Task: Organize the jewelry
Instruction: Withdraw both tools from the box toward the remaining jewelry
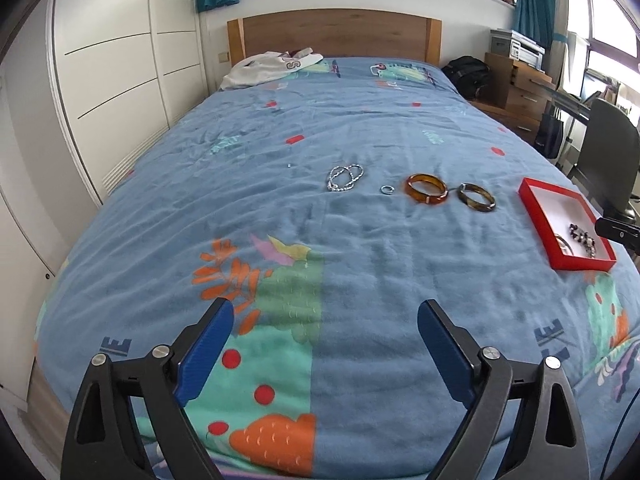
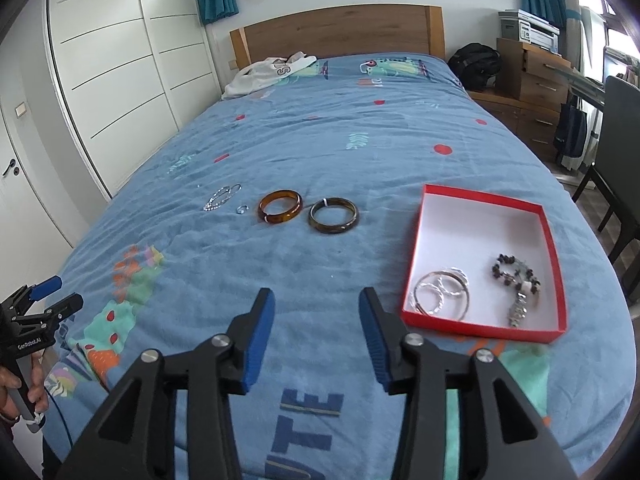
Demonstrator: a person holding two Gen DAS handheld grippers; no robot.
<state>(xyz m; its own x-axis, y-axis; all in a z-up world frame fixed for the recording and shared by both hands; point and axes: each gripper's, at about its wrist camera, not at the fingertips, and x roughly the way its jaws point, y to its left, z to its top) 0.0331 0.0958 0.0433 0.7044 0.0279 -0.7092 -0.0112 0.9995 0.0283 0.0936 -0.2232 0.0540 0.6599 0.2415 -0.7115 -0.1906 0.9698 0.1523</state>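
On the blue bedspread lie a silver chain [image 1: 345,177] [image 2: 221,197], a small silver ring [image 1: 387,189] [image 2: 241,209], an amber bangle [image 1: 426,189] [image 2: 280,207] and a dark brown bangle [image 1: 477,197] [image 2: 334,215]. A red box [image 1: 536,196] [image 2: 480,196] to their right holds silver hoops [image 2: 442,292] and a dark bead bracelet [image 2: 516,276]. My left gripper [image 1: 325,322] is open and empty, well short of the jewelry. My right gripper [image 2: 316,312] is open and empty, just left of the box's near corner. The left gripper also shows in the right wrist view [image 2: 54,294].
White clothing [image 1: 272,68] lies by the wooden headboard [image 1: 336,34]. A white wardrobe [image 1: 112,72] runs along the left. A black bag [image 1: 468,74], wooden drawers [image 1: 520,84] and a dark chair [image 1: 612,160] stand on the right of the bed.
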